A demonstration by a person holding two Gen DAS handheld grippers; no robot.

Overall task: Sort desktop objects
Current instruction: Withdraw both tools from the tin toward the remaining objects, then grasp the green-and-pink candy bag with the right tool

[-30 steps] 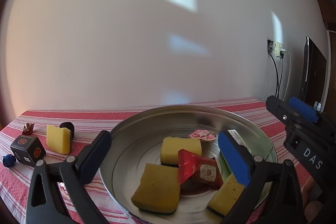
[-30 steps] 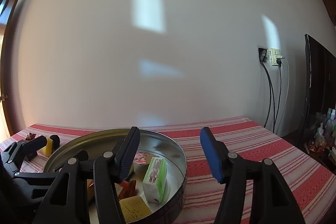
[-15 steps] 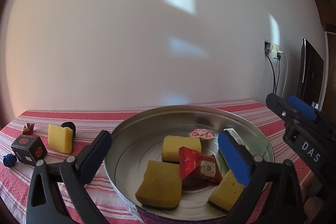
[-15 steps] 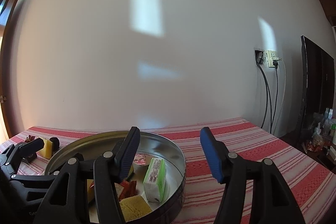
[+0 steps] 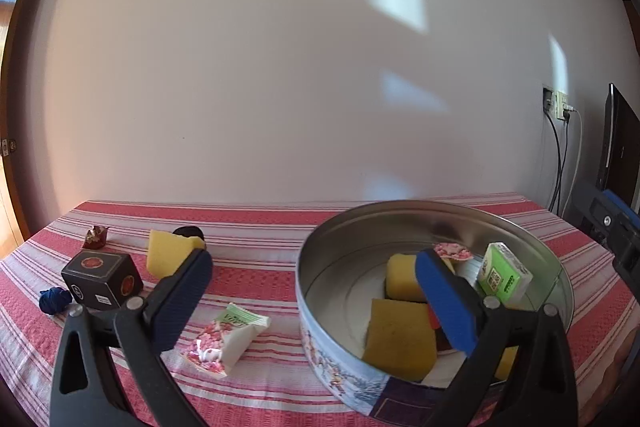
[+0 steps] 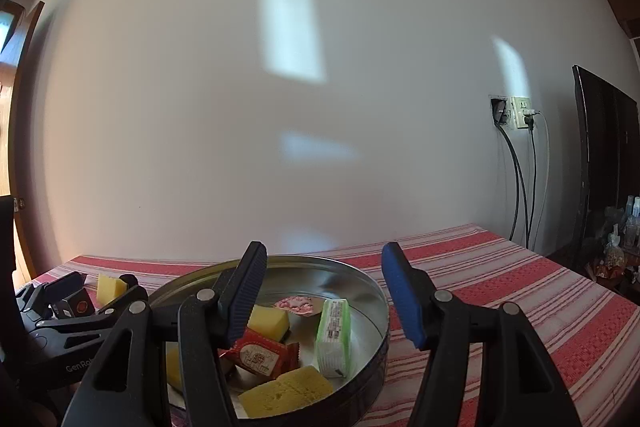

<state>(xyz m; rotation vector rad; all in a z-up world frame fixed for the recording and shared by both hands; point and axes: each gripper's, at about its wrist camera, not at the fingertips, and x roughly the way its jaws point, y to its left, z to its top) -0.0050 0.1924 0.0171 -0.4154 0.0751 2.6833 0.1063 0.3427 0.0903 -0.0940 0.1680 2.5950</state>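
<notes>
Left gripper (image 5: 312, 291) spread wide, empty, low over the red-striped tablecloth (image 5: 256, 227). Just ahead between its fingers: crinkly white-and-pink snack packet (image 5: 224, 335), long axis slanting toward the table's far edge, close beside the round metal tin (image 5: 320, 327). Right gripper (image 6: 324, 295) also wide and empty, over the tin's right rim, farther off. Packet visible only from the left wrist; hidden in the right view.

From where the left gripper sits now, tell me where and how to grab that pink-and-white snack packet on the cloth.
Take the snack packet across its puffy white middle, coming down from above with the left gripper. It lies flat on the tablecloth, apart from the tin, so a sideways approach would probably just push it.
</notes>
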